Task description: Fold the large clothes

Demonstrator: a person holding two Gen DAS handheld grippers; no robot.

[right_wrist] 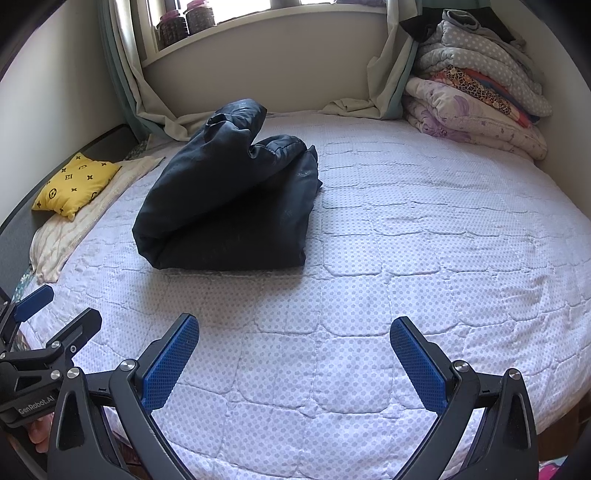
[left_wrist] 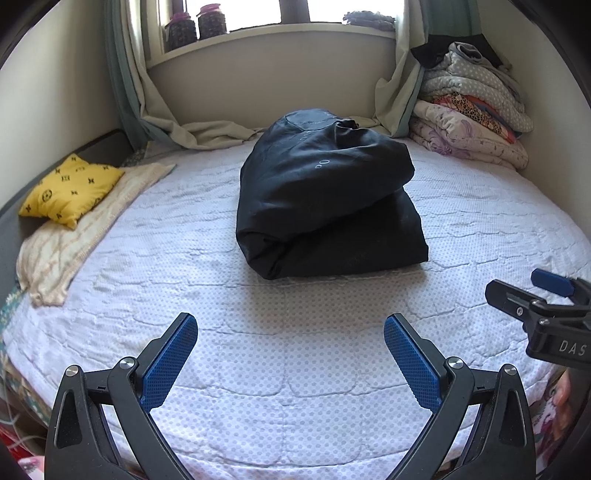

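A dark navy padded garment [left_wrist: 325, 199] lies folded into a thick bundle in the middle of the bed [left_wrist: 295, 369]; the right wrist view has the same garment [right_wrist: 229, 206] left of centre, its top layer puffed up. My left gripper [left_wrist: 290, 325] hovers open over the bedspread, well short of the bundle's near edge, with nothing between its blue pads. My right gripper [right_wrist: 295, 328] is open too and holds nothing, off to the garment's right. Each gripper shows in the other's view: the right gripper [left_wrist: 517, 291] at the right edge, the left gripper [right_wrist: 62, 306] at the lower left.
A yellow patterned cushion [left_wrist: 70, 190] rests on a cream blanket [left_wrist: 62, 254] at the bed's left side. Folded quilts [left_wrist: 476, 110] are stacked in the back right corner. Curtains [left_wrist: 159, 103] hang onto the bed below the windowsill, which carries two jars [left_wrist: 195, 26].
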